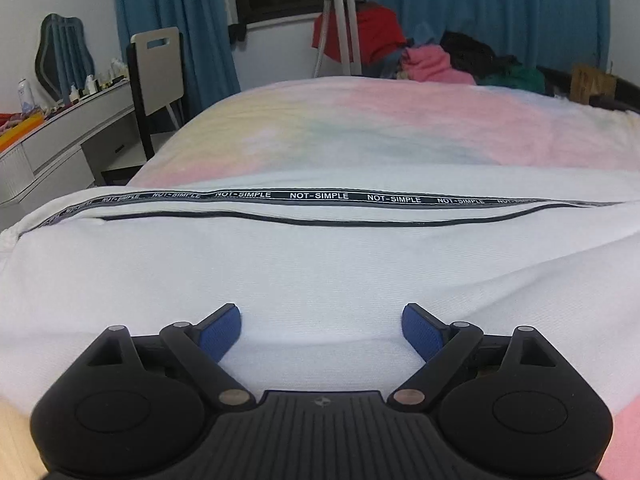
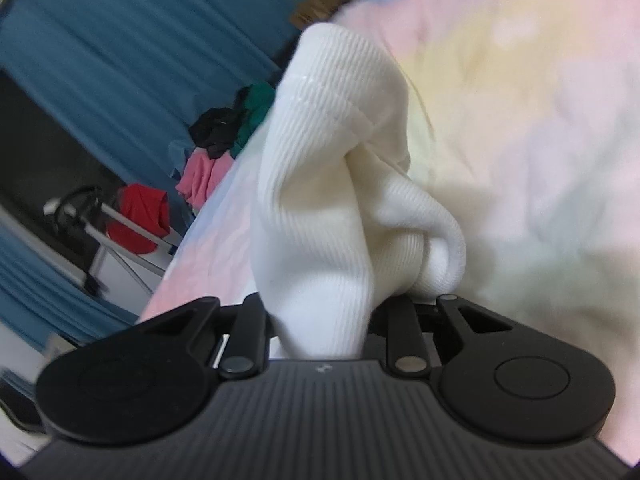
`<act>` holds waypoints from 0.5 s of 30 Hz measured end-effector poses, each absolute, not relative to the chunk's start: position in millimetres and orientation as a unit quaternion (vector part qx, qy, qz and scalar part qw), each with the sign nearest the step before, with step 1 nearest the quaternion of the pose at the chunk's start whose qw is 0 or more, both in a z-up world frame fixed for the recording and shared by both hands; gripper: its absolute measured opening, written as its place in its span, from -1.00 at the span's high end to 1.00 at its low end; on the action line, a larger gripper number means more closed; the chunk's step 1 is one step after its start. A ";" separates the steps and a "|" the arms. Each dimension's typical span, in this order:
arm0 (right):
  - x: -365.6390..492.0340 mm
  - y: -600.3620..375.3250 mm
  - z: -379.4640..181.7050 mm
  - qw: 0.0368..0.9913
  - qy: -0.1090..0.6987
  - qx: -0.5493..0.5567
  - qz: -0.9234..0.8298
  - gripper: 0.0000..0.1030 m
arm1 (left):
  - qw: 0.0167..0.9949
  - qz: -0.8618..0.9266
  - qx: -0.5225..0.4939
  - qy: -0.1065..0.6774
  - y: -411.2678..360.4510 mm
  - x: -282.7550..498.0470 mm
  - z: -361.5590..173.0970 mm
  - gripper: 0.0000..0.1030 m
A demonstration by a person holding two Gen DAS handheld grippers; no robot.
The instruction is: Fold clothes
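A white garment [image 1: 312, 264] with a black "NOT-SIMPLE" tape stripe [image 1: 320, 196] lies spread across a pastel tie-dye bed cover [image 1: 360, 128]. My left gripper [image 1: 322, 326] is open just above the white cloth, its blue pads [image 1: 220, 330] wide apart and empty. In the right wrist view, my right gripper [image 2: 324, 320] is shut on a bunched ribbed part of the white garment [image 2: 328, 184], which rises out of the jaws above the bed cover [image 2: 540, 140]. The right fingertips are hidden by the cloth.
A pile of red, pink, black and green clothes [image 1: 432, 56] lies at the bed's far end. A tripod [image 1: 340, 24] stands there before blue curtains [image 1: 176, 20]. A chair [image 1: 158, 80] and a cluttered white desk [image 1: 68, 128] are at the left.
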State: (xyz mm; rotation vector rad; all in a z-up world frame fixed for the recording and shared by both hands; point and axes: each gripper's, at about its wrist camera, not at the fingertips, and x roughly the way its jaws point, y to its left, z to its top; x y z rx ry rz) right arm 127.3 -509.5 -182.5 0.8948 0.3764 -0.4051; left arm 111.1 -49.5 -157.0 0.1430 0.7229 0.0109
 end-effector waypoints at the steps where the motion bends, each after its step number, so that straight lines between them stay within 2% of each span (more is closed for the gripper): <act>1: 127.1 -503.7 -175.6 0.876 0.175 0.405 -0.197 0.55 | 0.932 0.003 0.067 0.355 -47.7 112.1 -155.7 -0.73; 8: 117.7 -441.4 -125.2 0.948 0.126 0.204 -0.209 0.56 | 0.930 -0.010 0.053 0.363 -39.3 115.4 -147.7 -0.73; 15: 97.8 -339.4 -97.6 0.987 0.054 -0.039 -0.144 0.56 | 0.940 -0.008 -0.032 0.340 -8.5 109.4 -114.4 -0.73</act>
